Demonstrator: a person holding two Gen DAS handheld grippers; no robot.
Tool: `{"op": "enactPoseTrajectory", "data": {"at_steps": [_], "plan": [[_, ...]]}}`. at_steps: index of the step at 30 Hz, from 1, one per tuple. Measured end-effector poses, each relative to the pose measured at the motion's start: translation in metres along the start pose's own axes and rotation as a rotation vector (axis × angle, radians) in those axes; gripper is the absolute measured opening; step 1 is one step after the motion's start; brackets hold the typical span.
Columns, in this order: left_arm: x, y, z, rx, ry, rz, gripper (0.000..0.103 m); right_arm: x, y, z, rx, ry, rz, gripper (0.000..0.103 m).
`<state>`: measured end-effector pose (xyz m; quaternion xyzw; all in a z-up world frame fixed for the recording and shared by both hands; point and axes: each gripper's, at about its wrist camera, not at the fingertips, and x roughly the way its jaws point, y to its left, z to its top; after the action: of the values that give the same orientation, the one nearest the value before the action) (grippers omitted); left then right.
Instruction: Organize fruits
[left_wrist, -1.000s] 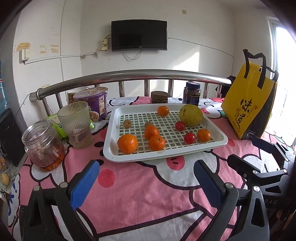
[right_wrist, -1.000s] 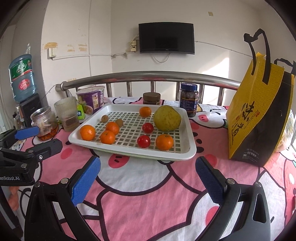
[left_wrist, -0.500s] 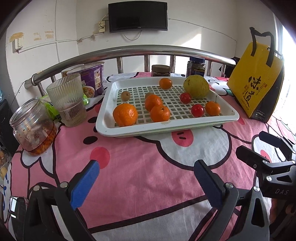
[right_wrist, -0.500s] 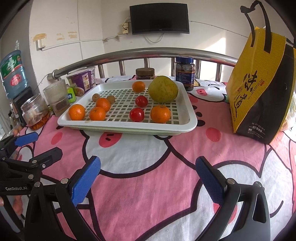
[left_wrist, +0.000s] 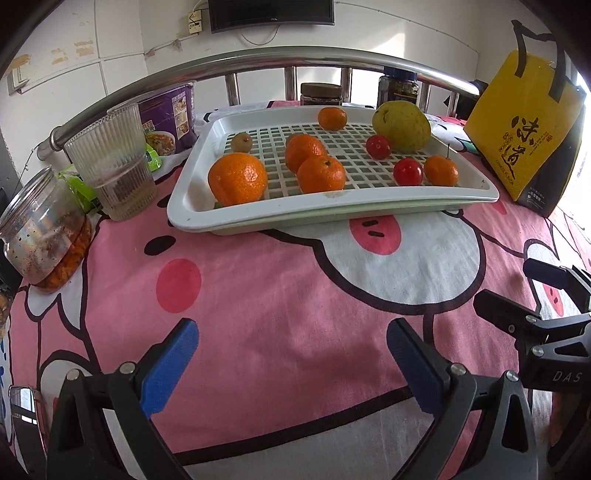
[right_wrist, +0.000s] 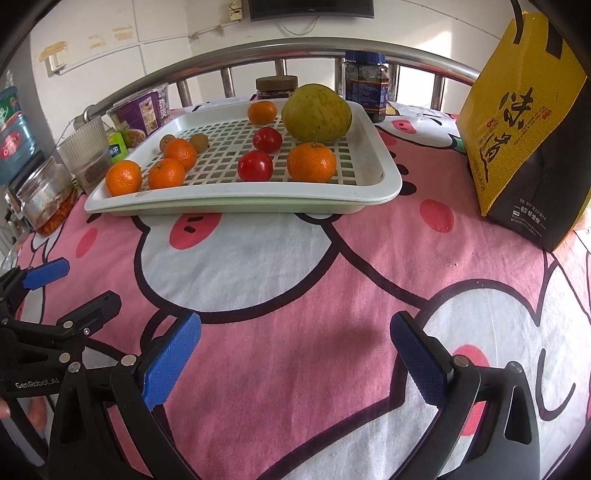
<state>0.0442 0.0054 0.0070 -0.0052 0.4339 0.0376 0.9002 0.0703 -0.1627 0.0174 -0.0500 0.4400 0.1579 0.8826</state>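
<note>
Across the pink cartoon-print cloth (left_wrist: 280, 295) covering the surface, everything sits toward the far side, before a curved steel rail (left_wrist: 258, 59). Biggest is the yellow-and-black paper carrier bag (right_wrist: 524, 140), upright at the right, apart from the tray. Next comes the white slotted plastic tray (left_wrist: 332, 205), lying flat and carrying all the fruit. On it, a large yellow-green pear-like fruit (right_wrist: 316, 112) rests at the far right, with five orange mandarins (left_wrist: 238, 179) spread about, two of them touching near the middle. Two red cherry tomatoes (right_wrist: 255, 166) lie close to the big fruit, and two small brown round fruits (left_wrist: 241, 143) sit at the far left part of the grid. Left of the tray stand a ribbed clear glass (left_wrist: 110, 166) and a clear glass jar (left_wrist: 40, 236). Both blue-padded tools, left tool (left_wrist: 291, 365) and right tool (right_wrist: 295, 362), hover over bare cloth, their jaws spread wide, gripping nothing.
</note>
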Motion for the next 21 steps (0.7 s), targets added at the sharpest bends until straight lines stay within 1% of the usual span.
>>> {"op": "enactPoseTrajectory", "data": {"at_steps": [4, 11, 16, 21], "plan": [[0.008, -0.003, 0.001, 0.015, 0.038, 0.0, 0.103, 0.004, 0.0, 0.0, -0.004, 0.023, -0.009, 0.103], [0.012, 0.001, 0.003, -0.016, 0.048, -0.013, 0.103, 0.008, 0.006, 0.0, -0.034, 0.043, -0.053, 0.103], [0.013, 0.001, 0.004, -0.018, 0.05, -0.016, 0.103, 0.008, 0.008, 0.001, -0.03, 0.044, -0.051, 0.103], [0.018, 0.001, 0.009, -0.022, 0.05, -0.017, 0.103, 0.012, 0.006, 0.006, -0.01, 0.044, -0.068, 0.103]]}}
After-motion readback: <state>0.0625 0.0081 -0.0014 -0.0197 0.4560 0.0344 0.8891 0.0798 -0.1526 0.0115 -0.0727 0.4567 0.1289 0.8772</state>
